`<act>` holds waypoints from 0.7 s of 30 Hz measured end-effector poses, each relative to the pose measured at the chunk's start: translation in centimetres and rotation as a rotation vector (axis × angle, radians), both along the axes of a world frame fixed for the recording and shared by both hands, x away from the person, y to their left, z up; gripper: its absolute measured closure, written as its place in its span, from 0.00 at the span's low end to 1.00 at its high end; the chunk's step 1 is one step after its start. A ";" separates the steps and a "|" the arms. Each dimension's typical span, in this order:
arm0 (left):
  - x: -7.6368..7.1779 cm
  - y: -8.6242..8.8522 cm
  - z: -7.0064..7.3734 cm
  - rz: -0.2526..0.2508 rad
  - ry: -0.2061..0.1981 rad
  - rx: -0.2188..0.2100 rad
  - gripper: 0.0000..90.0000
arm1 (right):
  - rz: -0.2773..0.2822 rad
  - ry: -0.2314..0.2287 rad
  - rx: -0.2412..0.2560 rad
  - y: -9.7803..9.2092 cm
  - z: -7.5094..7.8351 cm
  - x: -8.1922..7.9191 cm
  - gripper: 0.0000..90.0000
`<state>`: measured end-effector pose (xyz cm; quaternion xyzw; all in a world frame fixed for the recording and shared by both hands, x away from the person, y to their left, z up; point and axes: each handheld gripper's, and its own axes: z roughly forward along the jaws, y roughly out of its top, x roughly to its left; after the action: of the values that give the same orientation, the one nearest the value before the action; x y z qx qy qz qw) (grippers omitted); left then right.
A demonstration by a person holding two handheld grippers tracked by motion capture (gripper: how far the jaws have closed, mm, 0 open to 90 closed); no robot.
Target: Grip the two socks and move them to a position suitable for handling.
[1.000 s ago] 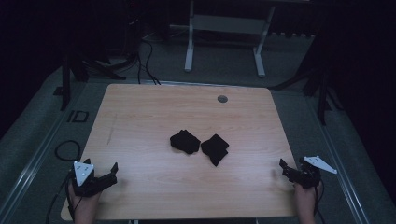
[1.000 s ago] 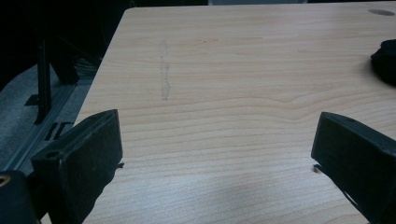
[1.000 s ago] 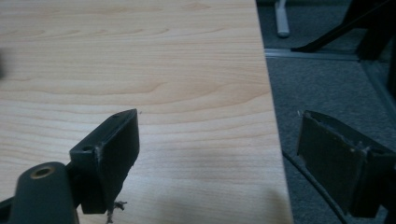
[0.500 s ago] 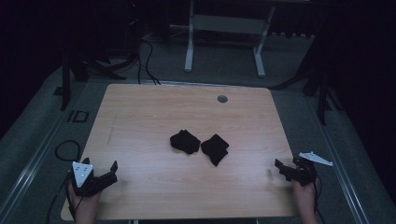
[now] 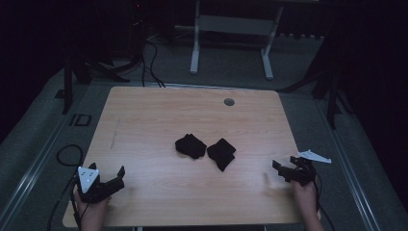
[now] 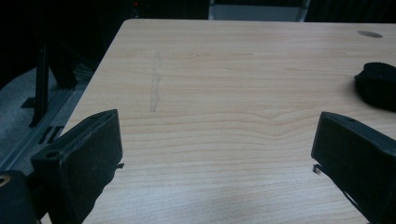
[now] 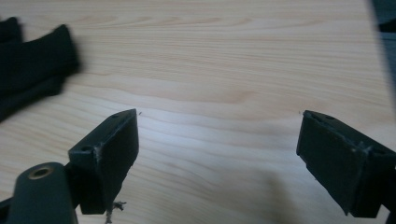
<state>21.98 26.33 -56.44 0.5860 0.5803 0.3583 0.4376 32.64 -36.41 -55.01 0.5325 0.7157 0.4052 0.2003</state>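
Left gripper (image 5: 118, 175) sat low at the near-left corner of the table (image 5: 159, 120), jaws spread wide w/ nothing between them but bare wood; in the left gripper view (image 6: 217, 154) both black jaws stood far apart, holding nothing, hovering just over the tabletop (image 6: 224, 93). Right gripper (image 5: 283, 169) was at the near-right edge, a hand (image 5: 305, 195) behind it, jaws also released and wide; in the right gripper view (image 7: 217, 140) the gap was empty, jaws just above the wood (image 7: 233, 70), gripping nothing. Two black cloth pieces lay mid-table, well apart from both tools: left cloth (image 5: 190, 145) and right cloth (image 5: 221, 153), just beside each other, touching or nearly so, can't tell which. Left cloth's edge peeked in at the far right of the left gripper view (image 6: 377, 85); a blurred dark cloth showed upper left in the right gripper view (image 7: 32, 65). Small round grommet (image 5: 229, 102) sat near the table's far edge.
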 end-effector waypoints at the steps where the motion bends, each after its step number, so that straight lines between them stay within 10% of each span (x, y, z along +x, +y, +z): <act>1: 0.0 0.0 0.0 -0.014 0.004 -0.032 0.02 | 0.034 0.009 -0.016 0.9 0.0 0.4 0.15; 21: 0.0 -1.0 0.2 -0.120 0.058 -0.005 0.02 | 0.306 -0.019 0.003 11.3 1.6 3.5 0.18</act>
<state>22.00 25.37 -56.23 0.6286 0.5574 0.3129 0.4430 36.14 -25.10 -53.39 0.4139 0.7858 0.4371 0.1420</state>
